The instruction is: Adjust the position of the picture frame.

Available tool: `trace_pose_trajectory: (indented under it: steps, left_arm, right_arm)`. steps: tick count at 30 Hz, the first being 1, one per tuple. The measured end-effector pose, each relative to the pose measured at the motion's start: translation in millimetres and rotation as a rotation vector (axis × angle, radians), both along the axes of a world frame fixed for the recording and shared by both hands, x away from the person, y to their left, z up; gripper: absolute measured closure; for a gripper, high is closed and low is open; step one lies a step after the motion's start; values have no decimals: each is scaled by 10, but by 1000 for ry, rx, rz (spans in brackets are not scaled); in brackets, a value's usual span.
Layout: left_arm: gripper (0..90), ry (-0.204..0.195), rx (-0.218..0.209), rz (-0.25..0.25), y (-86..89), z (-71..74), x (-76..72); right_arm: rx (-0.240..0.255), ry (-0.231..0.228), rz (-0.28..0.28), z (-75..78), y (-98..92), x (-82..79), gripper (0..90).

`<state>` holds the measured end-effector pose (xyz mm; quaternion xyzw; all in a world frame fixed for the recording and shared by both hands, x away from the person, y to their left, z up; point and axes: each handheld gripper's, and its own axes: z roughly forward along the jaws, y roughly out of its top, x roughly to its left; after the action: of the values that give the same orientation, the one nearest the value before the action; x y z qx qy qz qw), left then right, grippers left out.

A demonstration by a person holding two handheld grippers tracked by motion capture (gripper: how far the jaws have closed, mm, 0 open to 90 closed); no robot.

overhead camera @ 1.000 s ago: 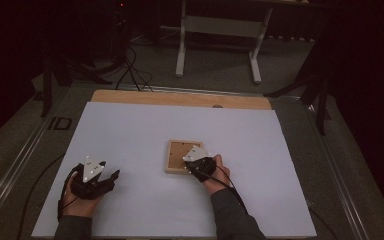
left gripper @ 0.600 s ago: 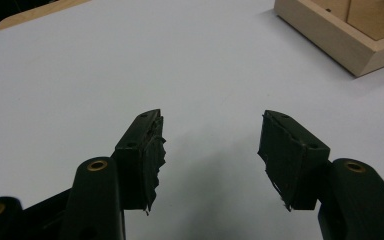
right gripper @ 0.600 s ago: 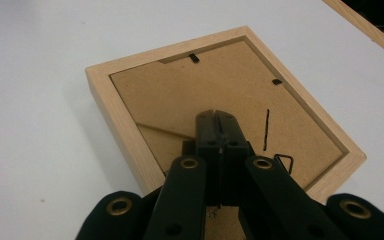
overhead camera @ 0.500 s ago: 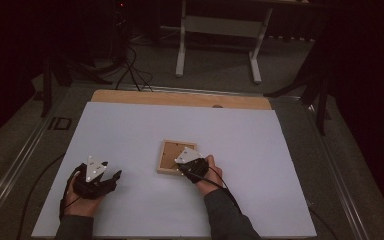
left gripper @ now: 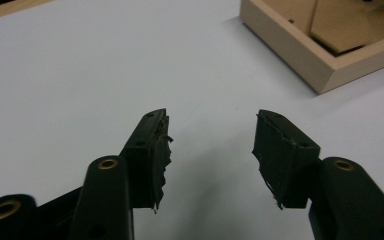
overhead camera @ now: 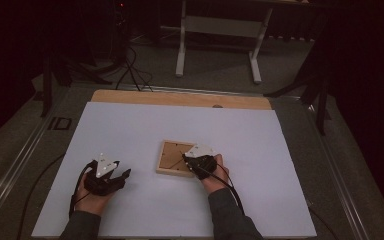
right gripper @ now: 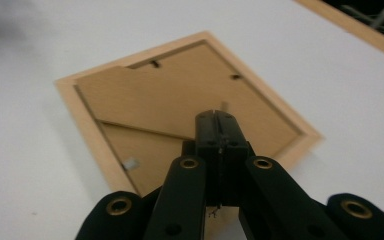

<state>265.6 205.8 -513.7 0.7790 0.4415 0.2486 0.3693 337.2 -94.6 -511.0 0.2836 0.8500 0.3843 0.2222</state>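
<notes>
A light wooden picture frame (overhead camera: pixel 171 161) lies face down on the white table top (overhead camera: pixel 130 135), its brown backing board (right gripper: pixel 180 100) up. My right gripper (overhead camera: pixel 185 158) is shut, its tips low over the backing near a small metal tab (right gripper: pixel 224 106); whether they pinch it I cannot tell. In the right gripper view the shut right gripper (right gripper: pixel 219 118) points at the board's middle. My left gripper (overhead camera: pixel 124 175) is to the left of the frame, apart from it. In its own view the left gripper (left gripper: pixel 211 145) is open over bare table; its jaws have just been closing, nothing between them. A frame corner (left gripper: pixel 300 55) lies beyond at upper right.
A wooden strip (overhead camera: pixel 180 99) runs along the table's far edge. Behind it stand a white table stand (overhead camera: pixel 217 30) and cables (overhead camera: pixel 130 65) on the dark floor. Metal rails (overhead camera: pixel 25 150) flank the table.
The frame and my right gripper have slid a little to the left. My left gripper has moved right toward the frame, and its jaws stand slightly narrower.
</notes>
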Motion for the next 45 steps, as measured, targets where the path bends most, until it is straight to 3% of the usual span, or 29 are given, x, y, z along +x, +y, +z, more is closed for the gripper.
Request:
trace_pose_trajectory:
  steps: [3, 8, 12, 19, 25, 29, 34, 45]
  left_arm:
    - [579, 4, -32, -25, -83, 11, 66]
    - [629, 20, -47, -51, -203, -6, 167]
    - [691, 43, -32, -94, -306, -65, 217]
    - [744, 73, -34, -148, -452, -162, 271]
    - [793, 101, -2, -178, -530, -213, 297]
    - [805, 109, -8, -184, -549, -207, 296]
    - [816, 124, 23, -193, -591, -234, 297]
    - [823, 116, 51, -195, -617, -239, 274]
  right_arm:
    - [-29, -5, -52, 15, -87, -27, 899]
    - [-34, 19, -123, -47, -179, -3, 899]
    - [-59, 46, -152, -104, -206, 34, 898]
    - [-48, 65, -163, -125, -224, 74, 899]
    - [-31, 83, -175, -138, -239, 114, 899]
    - [-25, 86, -175, -143, -245, 133, 898]
    - [-11, 95, -181, -158, -242, 167, 899]
    - [-9, 96, -176, -160, -176, 222, 898]
